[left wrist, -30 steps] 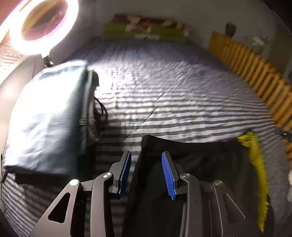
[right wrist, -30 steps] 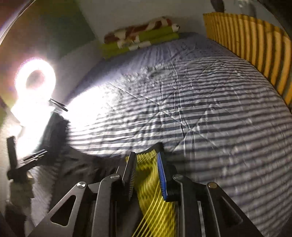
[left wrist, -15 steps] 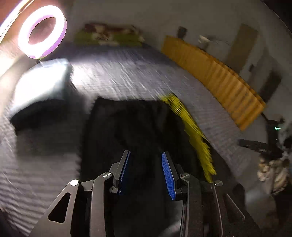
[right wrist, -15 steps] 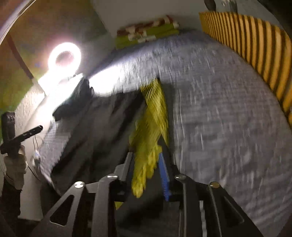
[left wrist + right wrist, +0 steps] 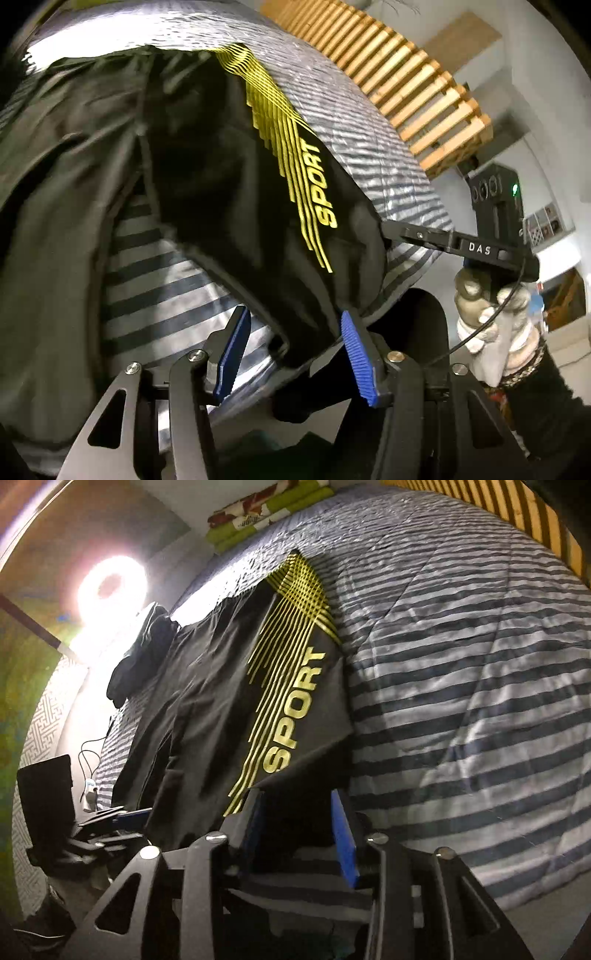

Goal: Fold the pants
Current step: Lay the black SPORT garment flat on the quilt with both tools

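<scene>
You work in a dim room; a ring light (image 5: 110,585) flares white at the right view's upper left; fisheye bending darkens every corner; the pants (image 5: 229,686) look slightly smeared.

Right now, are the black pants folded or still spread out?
Spread, not folded: the black pants lie lengthwise on the striped bedspread, legs apart, sheet stripes showing between them in the left wrist view.

I'm in a home bedroom: a bed (image 5: 461,657) with a grey-striped cover fills most of my view. Folded blankets (image 5: 266,513) lie at the top centre, a wooden slatted rail (image 5: 406,85) runs along the upper right, and a ring light (image 5: 110,587) glows upper left.
</scene>
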The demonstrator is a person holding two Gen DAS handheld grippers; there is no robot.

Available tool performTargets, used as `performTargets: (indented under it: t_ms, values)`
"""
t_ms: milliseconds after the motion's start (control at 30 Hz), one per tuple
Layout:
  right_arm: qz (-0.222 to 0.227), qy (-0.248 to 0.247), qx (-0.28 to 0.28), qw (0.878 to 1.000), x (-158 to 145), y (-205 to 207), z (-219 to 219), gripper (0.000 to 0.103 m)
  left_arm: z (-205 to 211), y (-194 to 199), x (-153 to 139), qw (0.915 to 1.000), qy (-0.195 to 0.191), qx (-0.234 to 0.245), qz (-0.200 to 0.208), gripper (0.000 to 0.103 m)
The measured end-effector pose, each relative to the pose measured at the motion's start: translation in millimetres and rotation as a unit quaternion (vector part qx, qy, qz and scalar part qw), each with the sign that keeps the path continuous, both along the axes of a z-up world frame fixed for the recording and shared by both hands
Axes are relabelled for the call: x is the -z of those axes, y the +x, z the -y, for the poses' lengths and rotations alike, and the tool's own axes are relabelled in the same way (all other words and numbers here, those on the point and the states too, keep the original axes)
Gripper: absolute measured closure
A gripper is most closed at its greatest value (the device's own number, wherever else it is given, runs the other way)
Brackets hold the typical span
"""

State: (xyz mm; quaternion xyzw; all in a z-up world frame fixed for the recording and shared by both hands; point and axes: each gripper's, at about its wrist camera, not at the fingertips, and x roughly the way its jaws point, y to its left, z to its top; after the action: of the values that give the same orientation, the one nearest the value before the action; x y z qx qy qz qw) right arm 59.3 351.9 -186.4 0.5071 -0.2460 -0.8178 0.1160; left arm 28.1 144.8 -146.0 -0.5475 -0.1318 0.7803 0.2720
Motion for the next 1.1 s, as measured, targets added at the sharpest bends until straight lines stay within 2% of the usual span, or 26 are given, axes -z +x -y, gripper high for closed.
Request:
performTargets:
  t_ms: [33, 67, 133, 167, 300, 367, 400, 433, 500, 633, 767, 800, 833, 867, 900, 933, 1033, 1100]
  values:
    - [0.0, -0.001, -0.006, 1.0, -1, -1, 3, 0.094, -4, -1, 3, 0.9999, 0.004, 0.005, 0.009, 0.077]
    - [-0.001, 0.006, -0.008, 1.0, -4, 0, 4, 0.097, -11, -1, 7, 0.9996, -0.004, 0.016, 0.025, 0.101]
    - [-0.008, 0.014, -0.013, 1.0, -15, 4, 4, 0.103, -9, -3, 2, 0.9993, -0.018, 0.022, 0.023, 0.1]
    - [-0.014, 0.01, -0.015, 1.0, -26, 7, 2, 0.103, -8, -1, -6, 0.9994, -0.008, 0.026, 0.02, 0.1]
    - [-0.051, -0.03, -0.012, 0.998, -74, 23, -16, 0.103, 18, 2, -44, 0.9961, 0.084, 0.008, 0.024, 0.101]
    - [-0.071, -0.023, -0.005, 0.997, -93, 30, -21, 0.102, 28, 2, -56, 0.996, 0.088, -0.001, 0.013, 0.1]
    - [-0.075, 0.007, -0.002, 0.997, -98, 32, -17, 0.095, 31, 2, -58, 0.9967, 0.081, -0.003, 0.01, 0.1]
    - [-0.072, 0.029, -0.003, 0.997, -98, 32, -15, 0.08, 32, 1, -58, 0.9972, 0.074, -0.002, 0.008, 0.099]
    - [-0.049, 0.037, -0.01, 0.998, -79, 32, -8, 0.061, 34, 2, -47, 0.9979, 0.062, -0.005, 0.017, 0.094]
    - [0.001, 0.038, -0.016, 0.999, -27, 26, 7, 0.061, 26, 6, -22, 0.9989, 0.027, -0.005, 0.037, 0.073]
    - [0.027, 0.012, -0.016, 0.999, 13, 13, 18, 0.061, 22, 7, -3, 0.9991, 0.004, -0.006, 0.043, 0.073]
    - [0.02, 0.003, -0.015, 1.0, 14, 11, 19, 0.062, 22, 7, -2, 0.9991, 0.0, -0.006, 0.041, 0.075]
    - [0.013, -0.001, -0.016, 1.0, 14, 9, 20, 0.075, 22, 6, 1, 0.9992, -0.007, -0.006, 0.04, 0.076]
    - [0.012, -0.005, -0.02, 1.0, 13, 9, 22, 0.091, 21, 6, 1, 0.9992, -0.015, -0.007, 0.038, 0.09]
    - [0.017, -0.007, -0.022, 1.0, 12, 9, 23, 0.1, 21, 6, 2, 0.9991, -0.018, -0.004, 0.039, 0.098]
    - [0.021, -0.008, -0.025, 0.999, 9, 9, 23, 0.1, 23, 7, 0, 0.999, -0.018, -0.005, 0.04, 0.102]
    - [0.005, 0.0, -0.035, 0.999, -11, 19, 19, 0.1, 29, 8, -5, 0.9993, -0.017, -0.008, 0.032, 0.102]
    - [-0.022, 0.016, -0.042, 0.999, -31, 32, 16, 0.1, 32, 7, -7, 0.9994, -0.014, -0.009, 0.03, 0.102]
